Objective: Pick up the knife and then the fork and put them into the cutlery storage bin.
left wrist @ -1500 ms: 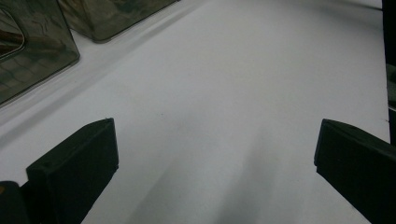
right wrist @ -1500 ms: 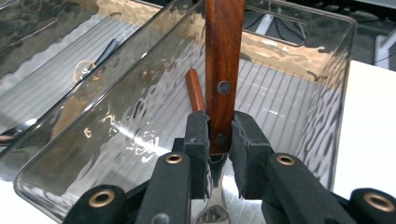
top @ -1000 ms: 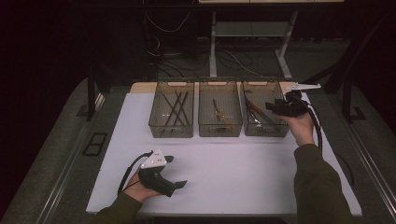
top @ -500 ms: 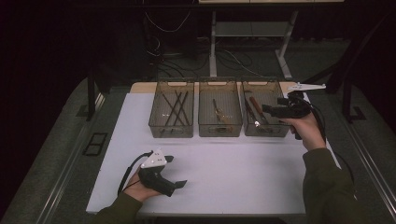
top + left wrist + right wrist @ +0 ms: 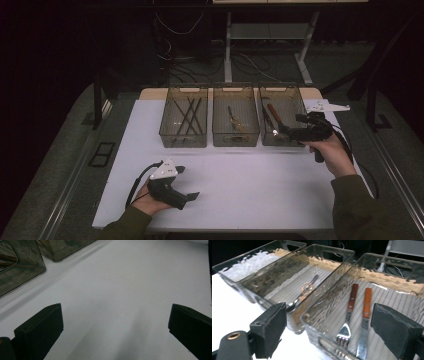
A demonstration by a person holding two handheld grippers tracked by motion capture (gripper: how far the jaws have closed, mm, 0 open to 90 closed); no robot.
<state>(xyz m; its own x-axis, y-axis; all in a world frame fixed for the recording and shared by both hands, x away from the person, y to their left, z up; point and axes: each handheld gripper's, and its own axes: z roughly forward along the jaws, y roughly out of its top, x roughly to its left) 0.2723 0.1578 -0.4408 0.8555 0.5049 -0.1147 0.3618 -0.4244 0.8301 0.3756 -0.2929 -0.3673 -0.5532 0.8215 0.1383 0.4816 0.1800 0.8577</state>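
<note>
The left gripper (image 5: 187, 182) rests low over the bare white table (image 5: 250, 190), jaws spread wide and empty, apparently parked out of the way. Three clear bins sit side by side: the left bin (image 5: 183, 122) holds dark sticks, the middle bin (image 5: 235, 121) a spoon (image 5: 299, 297). The right gripper (image 5: 282, 132) hovers at the near edge of the right bin (image 5: 281, 119), jaws wide apart and empty, probably lined up to reach in. Inside lie a fork (image 5: 348, 315) and a knife (image 5: 363, 322), parallel, wooden handles toward the far wall, tips toward the gripper.
</note>
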